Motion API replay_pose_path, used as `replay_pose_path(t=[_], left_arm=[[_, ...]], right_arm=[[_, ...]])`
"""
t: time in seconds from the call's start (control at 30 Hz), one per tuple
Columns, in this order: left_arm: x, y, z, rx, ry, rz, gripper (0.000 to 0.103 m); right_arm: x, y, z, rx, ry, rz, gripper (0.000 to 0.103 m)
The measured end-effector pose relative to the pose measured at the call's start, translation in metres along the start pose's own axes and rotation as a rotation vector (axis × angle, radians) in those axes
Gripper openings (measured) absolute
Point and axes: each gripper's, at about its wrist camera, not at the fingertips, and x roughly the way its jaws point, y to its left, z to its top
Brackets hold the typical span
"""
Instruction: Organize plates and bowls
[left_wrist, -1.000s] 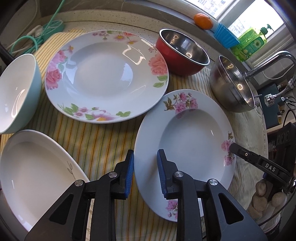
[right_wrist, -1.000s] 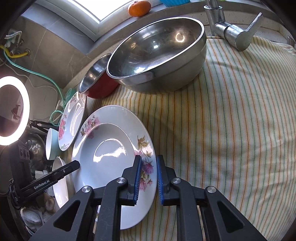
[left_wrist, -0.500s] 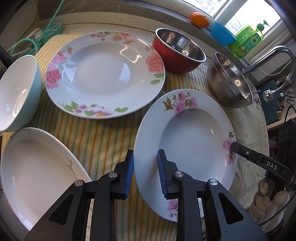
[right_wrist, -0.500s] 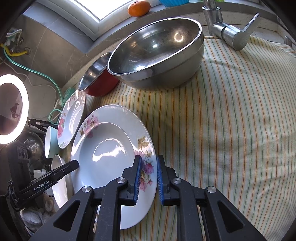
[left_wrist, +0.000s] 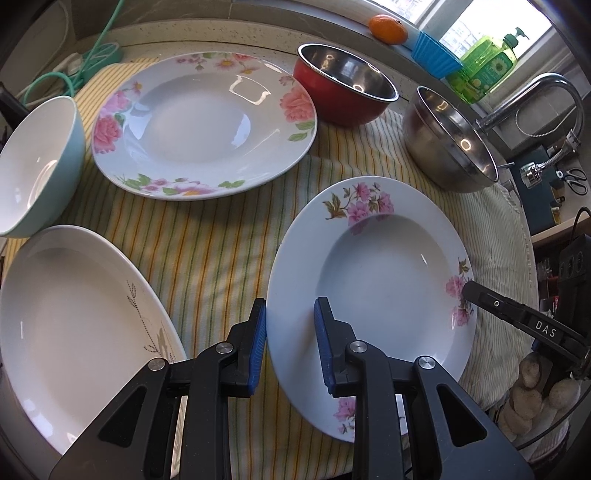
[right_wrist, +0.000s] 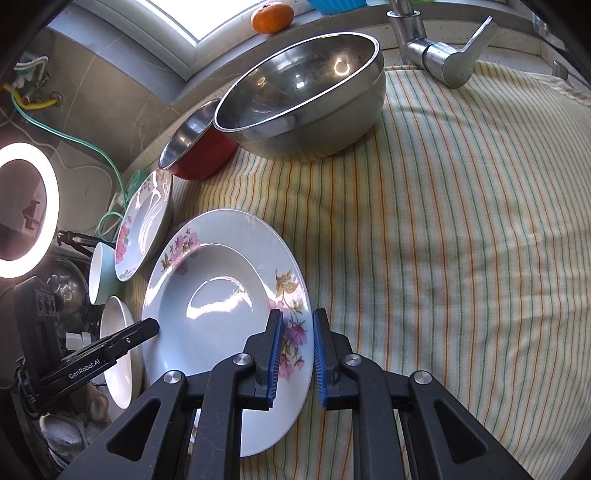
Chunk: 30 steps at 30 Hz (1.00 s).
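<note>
A white deep plate with small pink flowers (left_wrist: 373, 273) (right_wrist: 221, 295) is held over the striped cloth. My left gripper (left_wrist: 290, 343) is shut on its left rim. My right gripper (right_wrist: 297, 354) is shut on its right rim. A larger rose-pattern plate (left_wrist: 203, 122) (right_wrist: 142, 225) lies behind it. A plain white plate (left_wrist: 74, 325) lies at the near left. A teal bowl (left_wrist: 37, 166) stands at the far left. A red bowl (left_wrist: 343, 92) (right_wrist: 195, 144) and a steel bowl (left_wrist: 450, 140) (right_wrist: 306, 99) stand at the back.
A striped cloth (right_wrist: 461, 240) covers the counter. A faucet (right_wrist: 436, 51) stands at the back right. An orange (left_wrist: 388, 27), a blue cup (left_wrist: 434, 55) and a green soap bottle (left_wrist: 487, 70) sit on the window ledge. A ring light (right_wrist: 22, 218) glows at the left.
The flowered plate has risen slightly with both grippers on its rim; the views have shifted a little. Nothing else has moved.
</note>
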Motion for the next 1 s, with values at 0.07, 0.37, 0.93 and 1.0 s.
replay_pose_path(t=[0.07,0.37,0.93,1.0], left_arm=[[-0.001,0.000,-0.003,-0.001,0.002,-0.001,0.024],[-0.004,-0.001,-0.017,0.003,0.010,0.003,0.024],[-0.006,-0.008,-0.029,0.014,0.016,0.007,0.024],[-0.006,-0.008,-0.031,0.016,0.018,0.007,0.024]], right_arm=[[-0.001,0.000,-0.003,-0.001,0.000,-0.001,0.015],[-0.009,-0.003,-0.023,0.008,0.003,-0.002,0.015],[-0.014,-0.005,-0.039,0.010,0.008,-0.005,0.015],[-0.015,-0.005,-0.042,0.008,0.011,-0.005,0.015]])
